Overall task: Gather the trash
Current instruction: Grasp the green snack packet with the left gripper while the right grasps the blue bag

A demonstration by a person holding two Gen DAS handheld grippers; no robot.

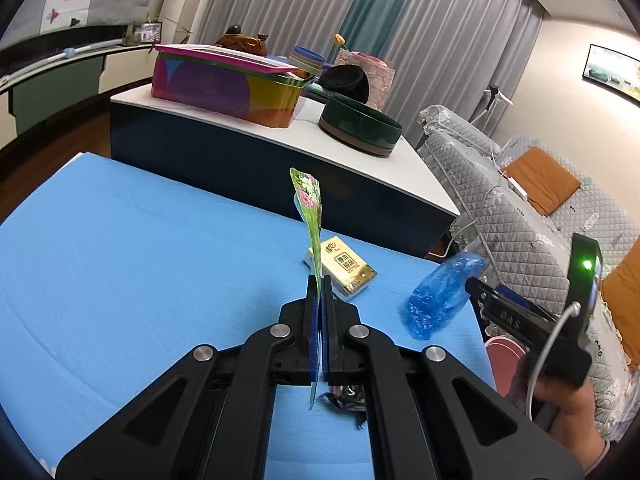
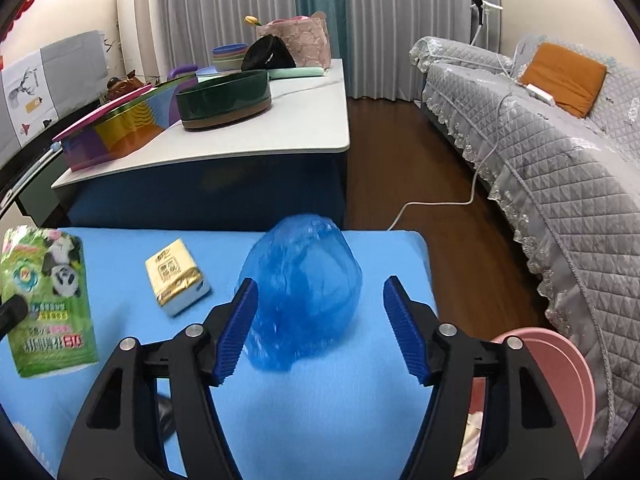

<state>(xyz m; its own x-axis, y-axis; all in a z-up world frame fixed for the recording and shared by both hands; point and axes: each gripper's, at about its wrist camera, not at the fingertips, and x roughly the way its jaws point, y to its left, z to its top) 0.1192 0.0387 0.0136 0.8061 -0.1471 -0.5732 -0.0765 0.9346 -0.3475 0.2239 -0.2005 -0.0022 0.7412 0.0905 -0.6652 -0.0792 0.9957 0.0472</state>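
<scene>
Blue padded counter (image 2: 120, 360) carried a yellow tissue pack (image 2: 177, 282) near its far edge and a dark scrap (image 1: 346, 398) closer in. Behind it, white counter (image 2: 304, 120) bore a colourful tin box (image 1: 224, 88), a dark green round tin (image 1: 360, 130) and, further back, stacked bowls (image 2: 229, 56).

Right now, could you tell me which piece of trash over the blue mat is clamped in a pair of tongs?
The green floral wrapper, pinched edge-on in the shut left tongs. The blue plastic bag sits between the open right tongs, and the yellow tissue pack lies untouched.
</scene>
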